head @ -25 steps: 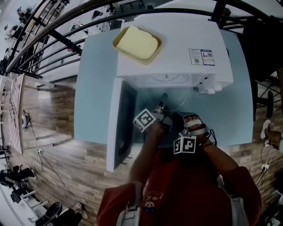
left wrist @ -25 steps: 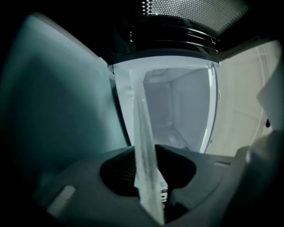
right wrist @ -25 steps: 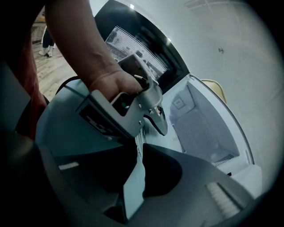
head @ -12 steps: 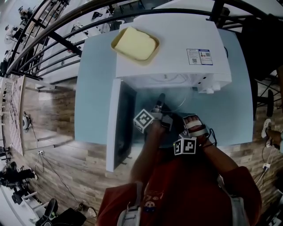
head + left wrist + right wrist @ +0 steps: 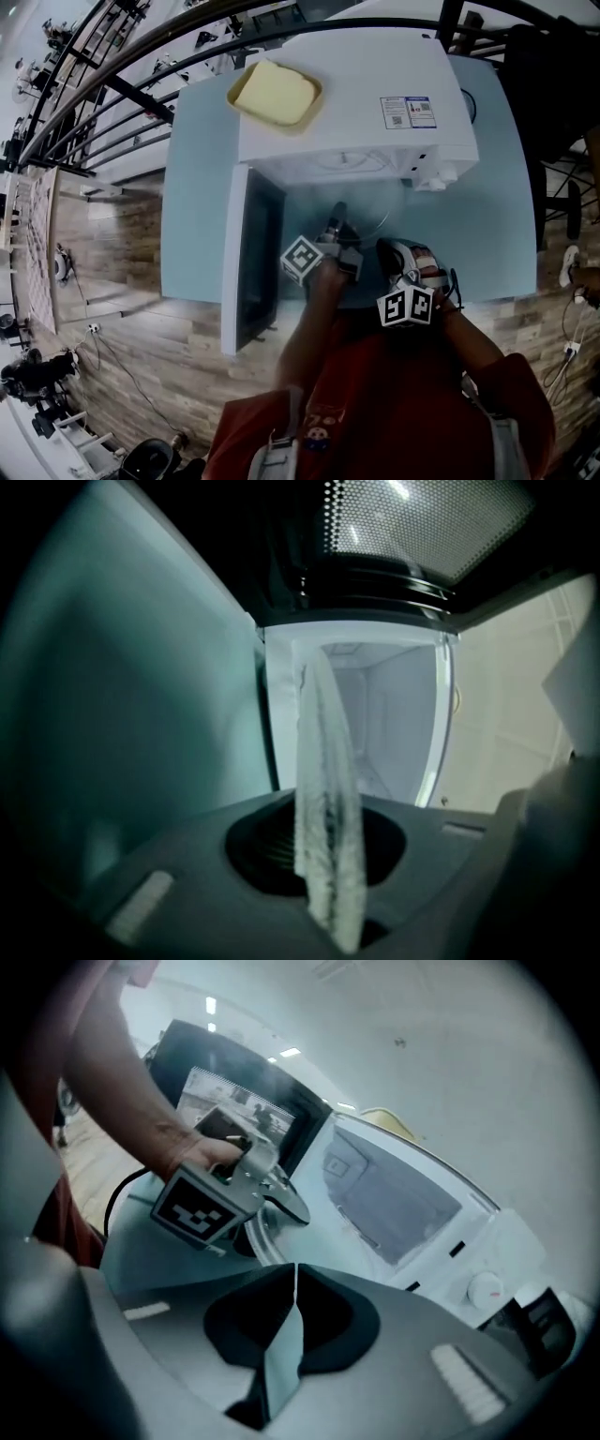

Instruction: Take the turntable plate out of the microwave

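Observation:
The white microwave stands on a light blue table with its door swung open to the left. The clear glass turntable plate shows as a thin arc in front of the cavity. My left gripper reaches toward the opening and is shut on the plate's rim. In the left gripper view the plate runs edge-on between the pads. My right gripper hangs just right of it. Its jaws are closing, tips together, with nothing between them. The plate's rim lies beyond them, beside the left gripper.
A yellow tray lies on top of the microwave. The control dial is at the microwave's right front. Bare table lies left of the door, and the table's front edge is just under the person's arms. Black railings run behind the table.
The right gripper has shifted a little to the right and rolled. The left gripper stays at the plate in front of the opening.

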Action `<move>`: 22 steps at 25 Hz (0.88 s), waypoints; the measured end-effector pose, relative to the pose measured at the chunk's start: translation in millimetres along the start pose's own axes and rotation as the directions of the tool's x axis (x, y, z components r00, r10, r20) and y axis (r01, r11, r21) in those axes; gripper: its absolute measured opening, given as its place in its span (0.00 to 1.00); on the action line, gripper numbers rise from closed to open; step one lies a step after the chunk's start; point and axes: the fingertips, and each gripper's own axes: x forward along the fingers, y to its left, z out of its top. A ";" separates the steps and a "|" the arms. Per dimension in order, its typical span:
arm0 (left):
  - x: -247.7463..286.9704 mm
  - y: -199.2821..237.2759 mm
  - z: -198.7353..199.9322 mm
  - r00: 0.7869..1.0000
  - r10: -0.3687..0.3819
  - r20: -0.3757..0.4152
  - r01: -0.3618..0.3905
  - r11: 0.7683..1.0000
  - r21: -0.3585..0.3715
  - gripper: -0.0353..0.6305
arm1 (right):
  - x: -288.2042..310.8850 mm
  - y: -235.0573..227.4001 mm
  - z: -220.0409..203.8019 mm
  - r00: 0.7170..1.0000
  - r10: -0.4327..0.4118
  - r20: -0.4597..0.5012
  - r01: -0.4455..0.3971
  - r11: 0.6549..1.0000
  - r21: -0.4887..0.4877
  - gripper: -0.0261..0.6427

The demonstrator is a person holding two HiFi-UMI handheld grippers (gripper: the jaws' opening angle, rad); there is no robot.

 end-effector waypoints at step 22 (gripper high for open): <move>-91.6 -46.9 -52.4 1.000 0.002 0.031 -0.004 0.998 0.058 0.09 | -87.6 -67.7 -36.1 0.980 -0.186 0.072 0.091 0.739 0.668 0.04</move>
